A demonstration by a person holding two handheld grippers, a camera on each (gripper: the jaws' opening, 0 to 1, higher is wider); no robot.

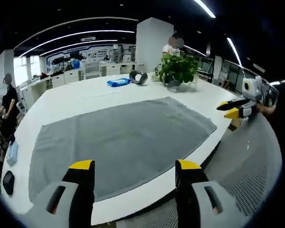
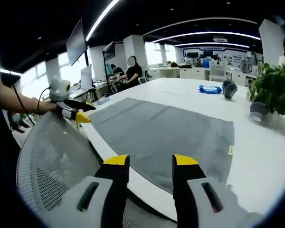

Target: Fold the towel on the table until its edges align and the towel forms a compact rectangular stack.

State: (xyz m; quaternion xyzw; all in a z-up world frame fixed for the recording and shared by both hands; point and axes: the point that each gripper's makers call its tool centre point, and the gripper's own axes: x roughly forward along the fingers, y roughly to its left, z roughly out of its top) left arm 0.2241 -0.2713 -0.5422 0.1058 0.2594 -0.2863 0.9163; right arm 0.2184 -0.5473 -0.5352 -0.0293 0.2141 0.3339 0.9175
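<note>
A grey towel (image 1: 123,135) lies spread flat on the white table (image 1: 76,97), unfolded. My left gripper (image 1: 135,166) hovers open above the table's near edge, nothing between its yellow-tipped jaws. The right gripper (image 1: 233,109) comes in from the right, off the towel's right corner. In the right gripper view the same towel (image 2: 166,128) stretches ahead, and my right gripper (image 2: 151,161) is open over the near edge of the table (image 2: 256,152). The left gripper (image 2: 81,112) shows at the left, held by a hand, near the towel's far-left corner, with its jaws slightly apart.
A potted plant (image 1: 176,69), a blue cloth (image 1: 118,82) and a grey headset-like object (image 1: 138,77) sit at the far side of the table. A mesh chair back (image 2: 52,161) stands close in front. People sit at desks (image 2: 128,71) beyond.
</note>
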